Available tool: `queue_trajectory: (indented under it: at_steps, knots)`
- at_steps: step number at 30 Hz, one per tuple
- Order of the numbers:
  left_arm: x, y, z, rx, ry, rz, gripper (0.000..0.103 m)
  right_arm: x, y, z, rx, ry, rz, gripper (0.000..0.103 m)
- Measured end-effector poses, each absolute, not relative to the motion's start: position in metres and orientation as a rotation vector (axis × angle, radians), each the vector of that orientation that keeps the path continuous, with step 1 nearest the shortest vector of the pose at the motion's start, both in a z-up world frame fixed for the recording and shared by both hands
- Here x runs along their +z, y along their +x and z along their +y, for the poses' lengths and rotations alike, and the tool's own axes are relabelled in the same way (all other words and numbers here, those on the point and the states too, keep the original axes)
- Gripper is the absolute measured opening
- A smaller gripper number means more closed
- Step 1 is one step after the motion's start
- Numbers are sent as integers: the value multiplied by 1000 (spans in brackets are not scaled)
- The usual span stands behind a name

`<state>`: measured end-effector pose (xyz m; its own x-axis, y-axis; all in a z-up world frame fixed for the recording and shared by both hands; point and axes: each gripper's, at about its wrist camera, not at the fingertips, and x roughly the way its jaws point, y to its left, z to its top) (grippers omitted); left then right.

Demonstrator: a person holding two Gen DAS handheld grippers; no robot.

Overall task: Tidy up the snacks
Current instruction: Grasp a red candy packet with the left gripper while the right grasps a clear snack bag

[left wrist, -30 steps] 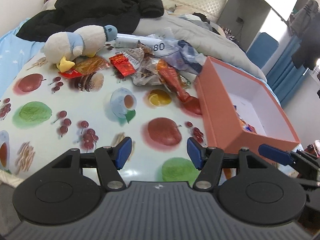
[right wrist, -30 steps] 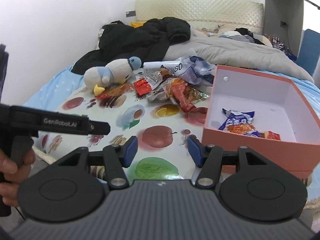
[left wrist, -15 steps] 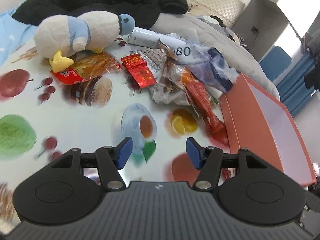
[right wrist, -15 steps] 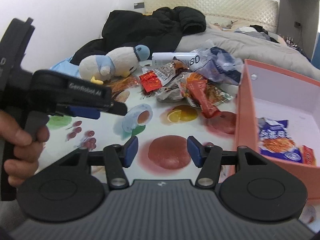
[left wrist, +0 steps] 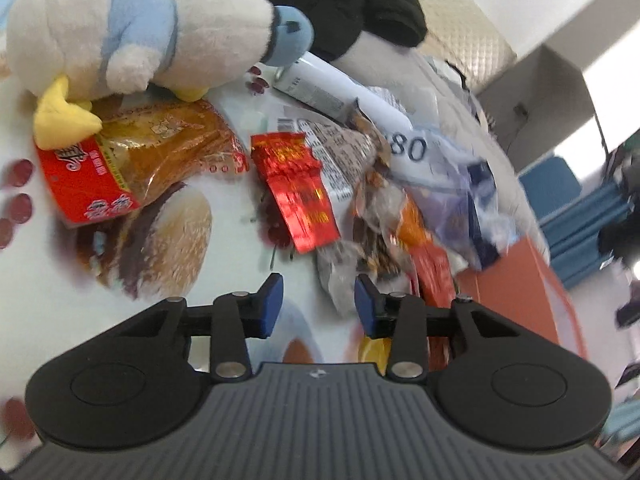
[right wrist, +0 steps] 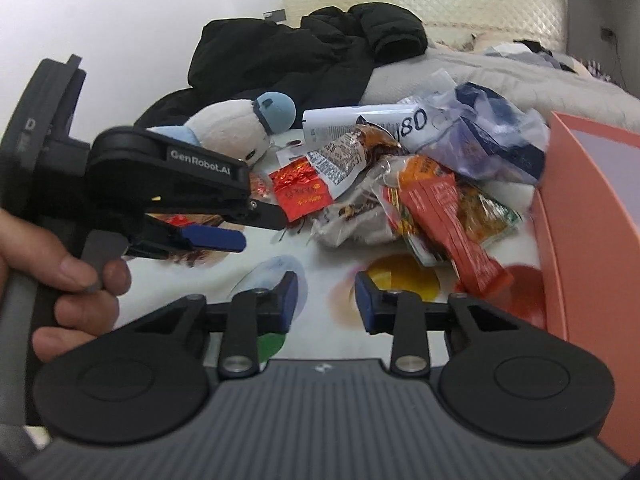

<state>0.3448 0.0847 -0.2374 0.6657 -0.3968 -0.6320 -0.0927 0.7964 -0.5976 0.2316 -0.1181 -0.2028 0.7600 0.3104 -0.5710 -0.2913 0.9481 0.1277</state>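
A plain white wall (right wrist: 140,12) runs behind a bed with a cream quilted headboard (right wrist: 420,0). A black puffy jacket (right wrist: 304,56) lies heaped on the grey duvet (right wrist: 500,76). To the right stands a grey cabinet (left wrist: 540,92), with blue curtains (left wrist: 580,216) beyond it and bright daylight above.

Bare tablecloth (left wrist: 168,280) before the snack pile (left wrist: 372,216); plush duck (left wrist: 132,28) left, box (right wrist: 588,216) right.
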Motion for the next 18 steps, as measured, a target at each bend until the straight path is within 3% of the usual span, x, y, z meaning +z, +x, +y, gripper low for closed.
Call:
queue_trajectory:
  at_steps: [14, 16, 18]
  knots:
    - [-278, 398, 115, -233, -860, 822, 43, -223, 285, -78, 426, -228, 523, 33]
    - [-279, 400, 111, -239, -851, 821, 41, -229, 287, -71, 408, -292, 524, 33]
    - [-278, 401, 108, -237, -825, 821, 32, -235, 289, -66, 400, -344, 519, 34]
